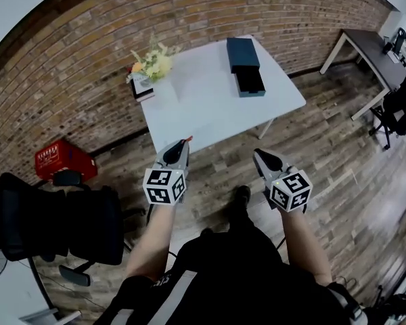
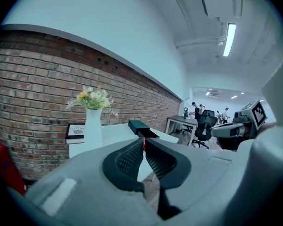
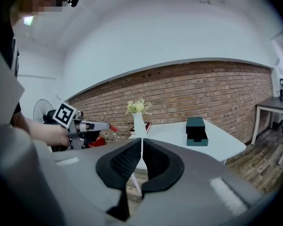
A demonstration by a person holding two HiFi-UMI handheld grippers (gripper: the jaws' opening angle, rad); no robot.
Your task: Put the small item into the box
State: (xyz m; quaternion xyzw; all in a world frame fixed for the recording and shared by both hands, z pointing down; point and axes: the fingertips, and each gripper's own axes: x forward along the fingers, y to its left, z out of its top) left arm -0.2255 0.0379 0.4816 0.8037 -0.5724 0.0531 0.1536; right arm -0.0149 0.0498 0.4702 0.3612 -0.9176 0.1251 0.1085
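Red and thin, the small item [image 2: 144, 143] is pinched at the very tip of the left gripper [image 1: 183, 143], whose jaws are clenched on it so that only a sliver shows between the pads. From above it pokes out just past the tip, right at the near left corner of the white worktop [image 1: 210, 114]. That it is held so far out looks deliberate: a fingertip hold should let it drop cleanly once the jaws part.

The right gripper [image 1: 260, 154] is carried level beside it with its jaws pressed together on nothing, hanging over the wooden floor [image 1: 338, 154] short of the worktop's near edge. It appears to be only a spare hand for now.

The dark teal box [image 1: 245, 66] lies well away by the far right corner, its darker open part turned toward the near edge, which would suit a reach from this side. A vase [image 1: 143, 80] of flowers stands at the far left corner, clear of that path. The carry to the box is not yet made.
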